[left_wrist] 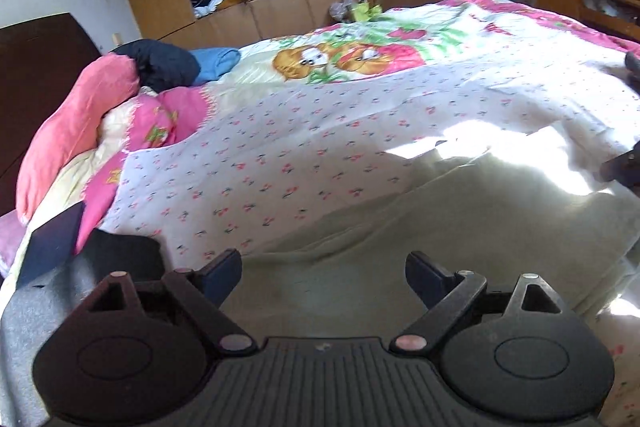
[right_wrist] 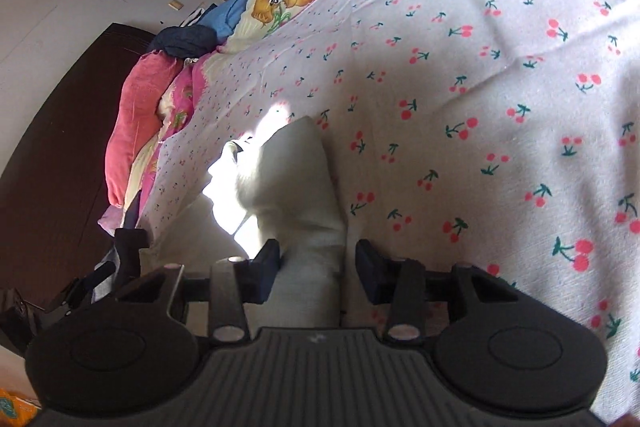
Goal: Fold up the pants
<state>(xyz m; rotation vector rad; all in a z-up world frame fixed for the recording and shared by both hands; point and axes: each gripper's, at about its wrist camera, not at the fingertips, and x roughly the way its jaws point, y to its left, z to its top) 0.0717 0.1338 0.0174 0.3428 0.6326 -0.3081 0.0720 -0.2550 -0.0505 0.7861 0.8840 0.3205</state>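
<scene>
Pants [left_wrist: 440, 219], pale, lie crumpled on bed [left_wrist: 304, 147] near front edge. Left hand-held gripper [left_wrist: 324, 275] spread wide, empty. Right hand-held gripper [right_wrist: 316, 267] released, jaws straddling pant fold, pads apart.

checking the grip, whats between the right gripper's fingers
In the right wrist view a fold of the pale pants runs between the right gripper's fingers. The jaws stand apart; neither pad clearly presses it.
</scene>
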